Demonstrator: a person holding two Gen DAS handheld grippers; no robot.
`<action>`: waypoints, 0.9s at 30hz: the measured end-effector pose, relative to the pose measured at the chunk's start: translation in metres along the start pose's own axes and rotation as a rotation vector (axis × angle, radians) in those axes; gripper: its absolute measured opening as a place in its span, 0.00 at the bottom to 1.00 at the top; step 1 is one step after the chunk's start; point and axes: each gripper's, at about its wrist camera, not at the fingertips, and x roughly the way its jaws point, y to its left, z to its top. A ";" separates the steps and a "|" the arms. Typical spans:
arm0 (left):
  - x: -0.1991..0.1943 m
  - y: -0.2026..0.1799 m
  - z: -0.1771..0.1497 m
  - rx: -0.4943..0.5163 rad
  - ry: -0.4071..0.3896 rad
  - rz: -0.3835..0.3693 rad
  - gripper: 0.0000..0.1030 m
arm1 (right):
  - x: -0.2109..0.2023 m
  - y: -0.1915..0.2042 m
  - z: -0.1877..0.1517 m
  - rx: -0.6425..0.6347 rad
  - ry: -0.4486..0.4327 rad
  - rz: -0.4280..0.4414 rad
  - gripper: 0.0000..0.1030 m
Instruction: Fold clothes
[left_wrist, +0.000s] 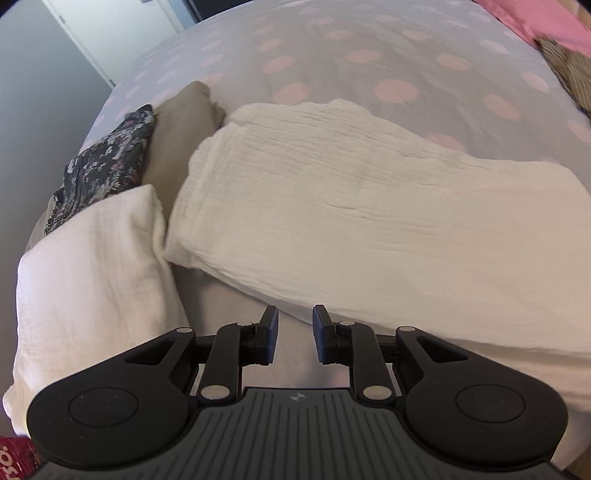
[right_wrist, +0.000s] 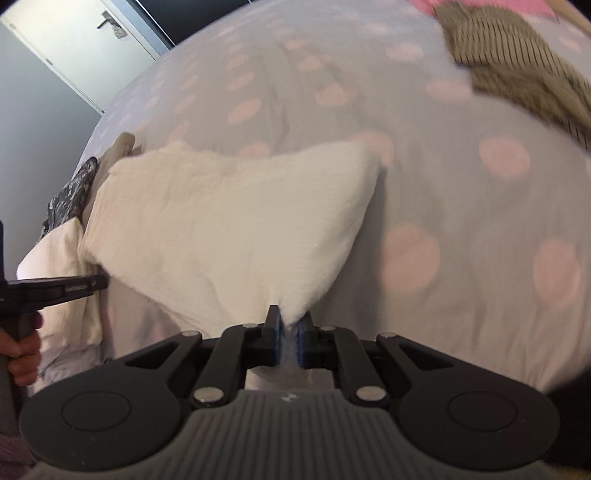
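Observation:
A cream crinkled garment (left_wrist: 369, 206) lies spread on the bed, also in the right wrist view (right_wrist: 229, 221). My right gripper (right_wrist: 289, 332) is shut on its near corner and the cloth bunches between the pads. My left gripper (left_wrist: 294, 332) is open and empty, just short of the garment's near edge. It shows side-on at the left edge of the right wrist view (right_wrist: 74, 286), held by a hand.
A folded white cloth (left_wrist: 92, 266), a dark floral garment (left_wrist: 103, 166) and a tan garment (left_wrist: 181, 125) lie at the left. The bed has a grey cover with pink dots (right_wrist: 461, 184). A brown striped garment (right_wrist: 517, 62) lies far right. A door (right_wrist: 74, 40) stands behind.

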 end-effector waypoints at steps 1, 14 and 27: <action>-0.002 -0.006 -0.007 0.006 0.002 -0.004 0.18 | 0.000 0.000 -0.010 0.002 0.017 -0.001 0.09; -0.010 -0.089 -0.079 0.037 0.029 -0.083 0.18 | 0.024 0.002 -0.043 -0.218 0.159 -0.139 0.15; -0.032 -0.122 -0.104 0.055 -0.017 0.016 0.26 | 0.004 -0.022 -0.007 -0.975 0.065 -0.299 0.25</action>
